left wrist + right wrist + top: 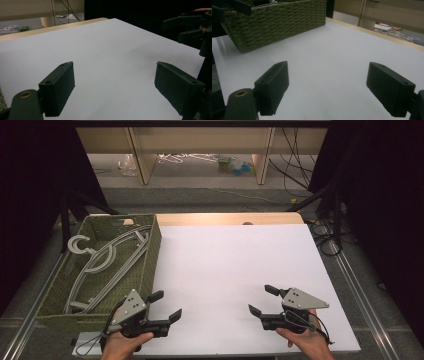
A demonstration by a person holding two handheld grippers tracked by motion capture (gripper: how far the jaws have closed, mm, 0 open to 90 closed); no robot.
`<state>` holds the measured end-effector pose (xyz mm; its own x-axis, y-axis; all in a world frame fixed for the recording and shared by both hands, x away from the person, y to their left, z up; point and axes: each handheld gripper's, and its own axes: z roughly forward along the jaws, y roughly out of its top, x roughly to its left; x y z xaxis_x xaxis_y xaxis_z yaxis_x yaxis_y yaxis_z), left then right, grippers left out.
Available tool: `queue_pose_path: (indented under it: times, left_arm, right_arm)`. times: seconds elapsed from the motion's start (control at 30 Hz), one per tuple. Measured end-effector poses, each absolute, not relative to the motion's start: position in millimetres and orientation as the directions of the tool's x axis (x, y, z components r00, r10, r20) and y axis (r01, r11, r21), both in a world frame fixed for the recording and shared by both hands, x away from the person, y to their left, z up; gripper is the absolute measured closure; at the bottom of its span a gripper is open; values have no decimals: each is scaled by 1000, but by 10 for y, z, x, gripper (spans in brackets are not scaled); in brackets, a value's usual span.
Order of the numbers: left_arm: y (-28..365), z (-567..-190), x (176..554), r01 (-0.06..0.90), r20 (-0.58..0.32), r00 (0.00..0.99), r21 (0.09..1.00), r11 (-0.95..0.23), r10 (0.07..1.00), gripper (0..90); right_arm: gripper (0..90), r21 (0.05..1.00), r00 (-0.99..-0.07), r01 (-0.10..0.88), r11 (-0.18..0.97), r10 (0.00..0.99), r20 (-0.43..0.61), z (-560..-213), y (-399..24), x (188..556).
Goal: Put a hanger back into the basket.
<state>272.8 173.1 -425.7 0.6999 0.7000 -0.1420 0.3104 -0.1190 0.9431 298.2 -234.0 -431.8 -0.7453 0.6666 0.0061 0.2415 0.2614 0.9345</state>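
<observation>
Two grippers sit low over the near edge of the desk [230,270] in the high view, each carried in one hand. The left gripper [166,306] is near the front left corner, just beside the basket [152,250], with its jaws pointing toward the right edge and spread apart around bare surface. The right gripper [264,300] is near the front right corner, jaws pointing toward the left edge, likewise released and grasping nothing. Each body is black, topped by a grey three-cornered plate, and trails a dark cable. The basket is rectangular, woven of olive-green fibre, and lies along the left edge; inside it are grey hangers [107,265] of smooth moulded shape with curved hooks, stacked lengthwise. The desk top is a matte white sheet over a pale wooden board whose far edge is exposed. In the left gripper view, two blocky black jaws stand wide apart over the white sheet, and the right gripper [190,27] appears at the upper right. In the right gripper view, the jaws stand equally wide over the sheet, with the coarse weave of the basket [277,22] at the upper left.
</observation>
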Motion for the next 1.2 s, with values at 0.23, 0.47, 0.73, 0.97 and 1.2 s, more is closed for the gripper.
queue_pose_path:
  times: [0.23,0.47,0.73,0.97,1.2]
  left_arm:
    - [1829,-4285,2675,302,-121,702,943,-140,702,158]
    - [1820,-4288,2692,297,-126,703,946,-128,700,158]
    - [1843,-4272,2699,297,-127,699,947,-124,703,159]
    - [1847,-4274,2700,312,-147,680,945,-101,718,158]
    - [1837,-4275,2704,301,-131,694,946,-120,708,158]
  right_arm:
    - [170,932,-735,261,250,677,24,-4323,-2386,2857]
    - [168,928,-729,285,242,683,46,-4335,-2423,2824]
    - [167,927,-730,286,242,682,48,-4333,-2424,2831]
    - [167,927,-732,285,244,680,46,-4331,-2423,2832]
    - [167,926,-737,286,248,674,47,-4334,-2421,2837]
